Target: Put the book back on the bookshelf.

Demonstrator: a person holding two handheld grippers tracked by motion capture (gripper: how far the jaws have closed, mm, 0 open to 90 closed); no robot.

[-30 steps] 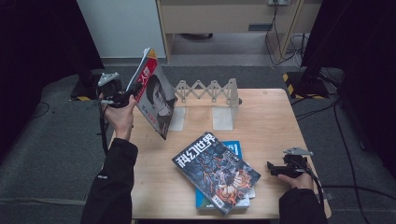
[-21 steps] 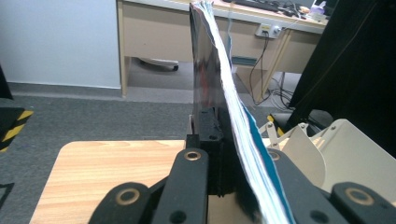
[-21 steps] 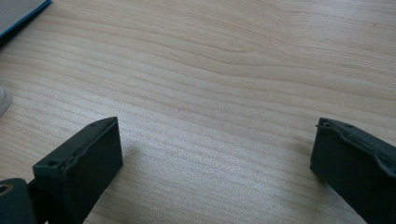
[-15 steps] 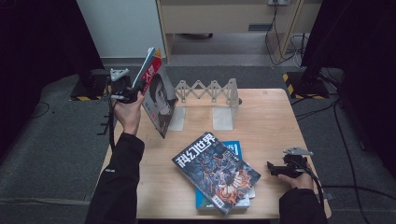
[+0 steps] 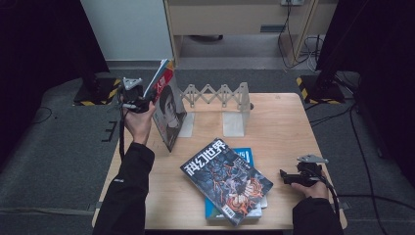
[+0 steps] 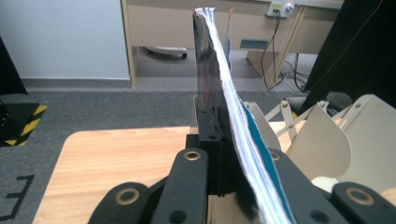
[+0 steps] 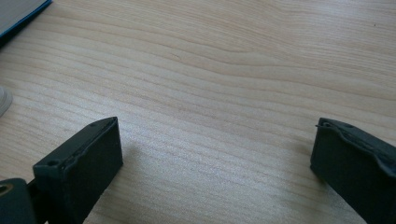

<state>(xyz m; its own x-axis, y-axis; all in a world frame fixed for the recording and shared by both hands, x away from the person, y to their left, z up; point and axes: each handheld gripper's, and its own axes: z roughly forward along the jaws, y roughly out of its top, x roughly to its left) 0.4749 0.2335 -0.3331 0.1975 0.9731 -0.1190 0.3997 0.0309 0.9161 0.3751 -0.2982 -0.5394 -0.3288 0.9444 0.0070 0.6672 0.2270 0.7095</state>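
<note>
A magazine with a face on its cover stands nearly upright at the table's left, just left of a beige accordion book rack. My left gripper is shut on its upper edge. In the left gripper view the magazine's page edges run up between the black jaws, and the rack's dividers sit to the right. My right gripper rests open at the front right of the table; its view has bare wood between two wide-apart pads.
A dark sci-fi magazine lies on top of a blue book at the table's front middle. The wooden table has bare room between the rack and the right gripper. Cables and a cabinet lie on the floor beyond.
The left hand has carried the magazine toward the rack and a little lower, standing it more upright. The right gripper has stayed in place.
</note>
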